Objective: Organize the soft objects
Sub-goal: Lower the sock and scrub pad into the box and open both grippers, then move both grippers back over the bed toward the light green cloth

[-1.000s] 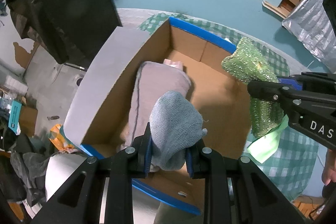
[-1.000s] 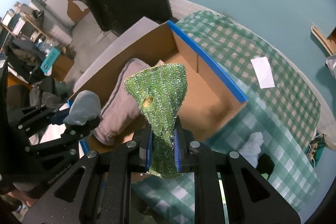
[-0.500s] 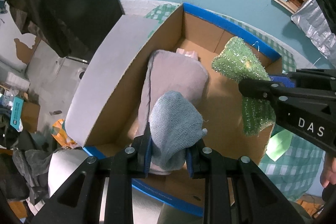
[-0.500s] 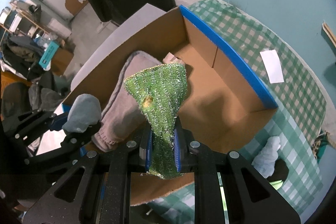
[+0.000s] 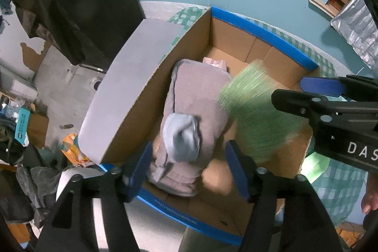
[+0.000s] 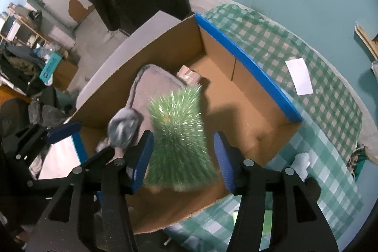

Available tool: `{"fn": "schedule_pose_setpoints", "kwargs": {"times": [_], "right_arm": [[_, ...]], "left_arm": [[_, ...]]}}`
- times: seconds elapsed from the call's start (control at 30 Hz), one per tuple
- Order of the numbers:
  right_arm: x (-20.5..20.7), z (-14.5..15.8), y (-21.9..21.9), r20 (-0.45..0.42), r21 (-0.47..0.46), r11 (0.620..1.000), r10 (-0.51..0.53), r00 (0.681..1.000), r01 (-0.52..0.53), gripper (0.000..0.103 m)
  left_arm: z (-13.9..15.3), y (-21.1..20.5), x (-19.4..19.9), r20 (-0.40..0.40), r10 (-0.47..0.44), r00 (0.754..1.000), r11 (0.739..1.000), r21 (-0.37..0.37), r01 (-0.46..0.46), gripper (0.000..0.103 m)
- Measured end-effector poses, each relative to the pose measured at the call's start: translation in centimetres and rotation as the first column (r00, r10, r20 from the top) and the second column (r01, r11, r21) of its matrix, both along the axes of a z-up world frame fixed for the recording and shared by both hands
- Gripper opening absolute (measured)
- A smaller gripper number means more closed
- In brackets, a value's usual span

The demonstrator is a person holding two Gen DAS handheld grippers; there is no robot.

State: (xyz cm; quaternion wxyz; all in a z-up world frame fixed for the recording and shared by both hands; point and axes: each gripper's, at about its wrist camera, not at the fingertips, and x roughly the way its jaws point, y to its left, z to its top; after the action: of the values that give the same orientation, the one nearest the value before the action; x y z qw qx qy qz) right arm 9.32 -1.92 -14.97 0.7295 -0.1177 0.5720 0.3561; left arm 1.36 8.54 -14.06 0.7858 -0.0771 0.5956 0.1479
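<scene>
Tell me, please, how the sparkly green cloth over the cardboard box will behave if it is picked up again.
Probably floppy: the sparkly green cloth has no firm outline and looks crumpled between the open right tongs. Probably light, since it is thin, loose fabric. It should not roll or break; landing in the cardboard box, it would likely slump where it falls.

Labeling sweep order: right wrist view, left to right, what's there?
Teal carton on the floor → grey-blue cloth → green glittery cloth → blue box rim → white paper on the checkered tablecloth.
</scene>
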Motion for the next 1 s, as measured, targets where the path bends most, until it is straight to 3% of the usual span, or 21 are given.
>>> {"fn": "schedule_pose_setpoints", "kwargs": {"times": [0.47,1.0], "right_arm": [[0.1,1.5,-3.6,0.015,0.040,0.998,-0.055,0.998,0.055,0.063],[1.2,1.1,-12.1,0.019,0.007,0.986,-0.166,0.986,0.166,0.063]], "left_arm": [[1.8,-1.9,-0.6,0.036,-0.010,0.999,1.000,0.001,0.010,0.070],[3.1,-8.7,0.4,0.058,-0.136,0.989,0.991,0.005,0.136,0.070]]}}
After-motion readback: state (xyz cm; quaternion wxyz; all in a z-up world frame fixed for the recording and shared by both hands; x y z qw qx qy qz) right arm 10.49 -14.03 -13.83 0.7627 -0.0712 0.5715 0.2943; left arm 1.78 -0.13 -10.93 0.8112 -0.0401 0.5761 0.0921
